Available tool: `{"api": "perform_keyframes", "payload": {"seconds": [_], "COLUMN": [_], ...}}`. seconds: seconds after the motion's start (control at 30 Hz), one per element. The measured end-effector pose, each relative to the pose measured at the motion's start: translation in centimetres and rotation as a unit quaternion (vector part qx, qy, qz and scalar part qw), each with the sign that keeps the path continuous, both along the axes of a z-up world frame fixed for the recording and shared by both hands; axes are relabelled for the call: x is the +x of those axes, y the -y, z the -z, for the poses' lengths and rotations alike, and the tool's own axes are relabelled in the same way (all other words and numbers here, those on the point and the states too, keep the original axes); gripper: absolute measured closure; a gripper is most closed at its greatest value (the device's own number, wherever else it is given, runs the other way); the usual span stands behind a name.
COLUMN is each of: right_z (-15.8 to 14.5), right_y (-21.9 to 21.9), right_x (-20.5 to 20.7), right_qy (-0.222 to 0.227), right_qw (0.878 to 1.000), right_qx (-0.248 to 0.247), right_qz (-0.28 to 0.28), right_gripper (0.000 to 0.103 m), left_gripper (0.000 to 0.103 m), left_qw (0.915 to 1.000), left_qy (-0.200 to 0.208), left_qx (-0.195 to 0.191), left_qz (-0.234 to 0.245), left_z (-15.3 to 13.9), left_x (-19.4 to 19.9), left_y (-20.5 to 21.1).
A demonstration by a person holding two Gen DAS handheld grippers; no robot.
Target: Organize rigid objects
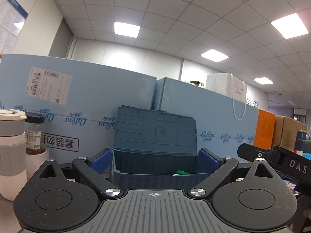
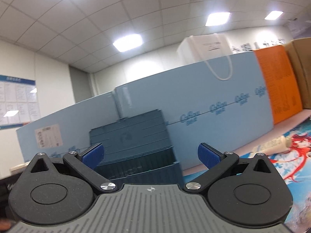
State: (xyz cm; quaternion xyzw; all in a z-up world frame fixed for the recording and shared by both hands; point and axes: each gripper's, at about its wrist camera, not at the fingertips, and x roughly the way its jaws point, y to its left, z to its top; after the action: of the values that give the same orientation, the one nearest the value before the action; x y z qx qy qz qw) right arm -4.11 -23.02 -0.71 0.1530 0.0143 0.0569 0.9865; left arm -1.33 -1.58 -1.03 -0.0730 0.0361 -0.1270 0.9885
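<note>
The open blue box point(image 1: 155, 155) sits straight ahead of the left claw point(image 1: 155, 160), wide open and empty; the right claw point(image 2: 150, 155) too.

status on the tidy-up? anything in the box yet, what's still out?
Done: the blue box stands lid-up with a green item inside. In hand: nothing; left gripper and right gripper are both open and empty. Left: the white tube on the mat, plus the flask and spice jar beside the box.
</note>
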Motion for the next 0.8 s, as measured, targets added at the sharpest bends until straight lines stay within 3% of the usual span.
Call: {"api": "perform_keyframes", "payload": {"seconds": [0.2, 0.47, 0.8], "right_z": [0.6, 0.3, 0.3], "right_y": [0.8, 0.0, 0.3], "right_x": [0.0, -1.5, -1.7], "right_qy": [-0.022, 0.016, 0.017], "right_qw": [1.000, 1.000, 1.000], "right_qx": [0.018, -0.014, -0.008], "right_qz": [0.003, -0.018, -0.022], "right_gripper": [0.000, 0.000, 0.000], "left_gripper": [0.005, 0.004, 0.003], "left_qw": [0.9999, 0.9998, 0.9996], "left_qy": [0.008, 0.010, 0.012], "left_qx": [0.009, 0.019, 0.023], "left_qz": [0.001, 0.007, 0.012], "left_z": [0.1, 0.3, 0.4], "left_x": [-0.4, -0.7, -0.9], "left_y": [0.3, 0.7, 0.9]}}
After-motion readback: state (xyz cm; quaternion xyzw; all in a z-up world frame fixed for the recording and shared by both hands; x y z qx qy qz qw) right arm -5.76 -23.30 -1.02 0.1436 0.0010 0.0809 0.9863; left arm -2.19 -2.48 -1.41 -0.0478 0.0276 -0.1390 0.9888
